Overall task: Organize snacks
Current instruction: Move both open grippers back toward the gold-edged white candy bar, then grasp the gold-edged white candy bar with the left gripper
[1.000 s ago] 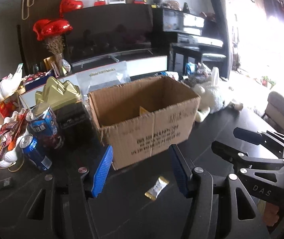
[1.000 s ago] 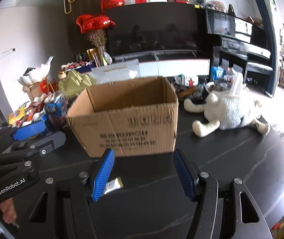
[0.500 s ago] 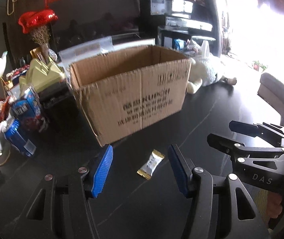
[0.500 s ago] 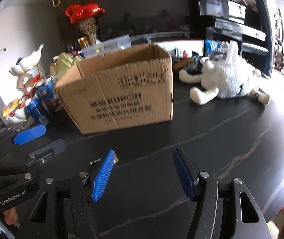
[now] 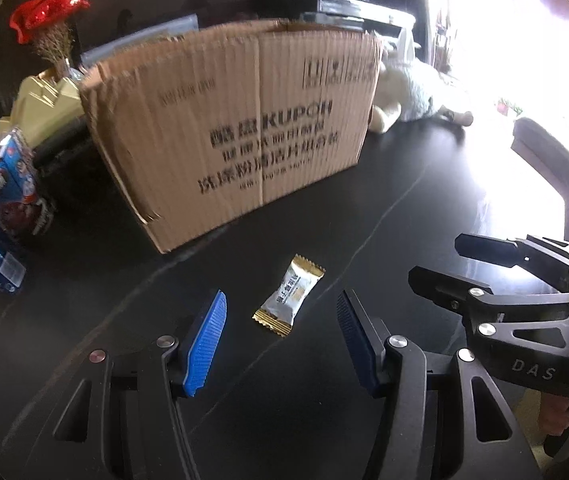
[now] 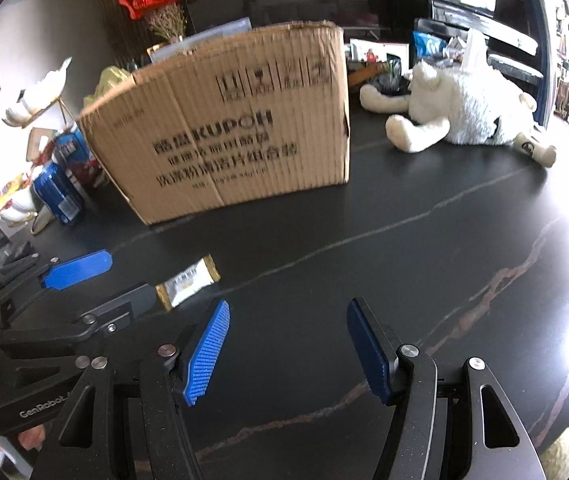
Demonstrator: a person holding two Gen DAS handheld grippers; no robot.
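Note:
A small white-and-gold wrapped candy lies on the black table, in front of an open cardboard box. My left gripper is open, low over the table, with the candy between its blue fingers, apart from both. In the right wrist view the candy lies at the left gripper's tips, in front of the box. My right gripper is open and empty over bare table to the right of the candy; it also shows in the left wrist view.
Blue cans and snack packs stand left of the box, with a gold box behind them. A white plush toy lies to the right of the box. A dish of snacks sits at far left.
Both grippers have come down toward the table and forward. The candy now lies between the left gripper's fingers instead of ahead of them. The box looms larger.

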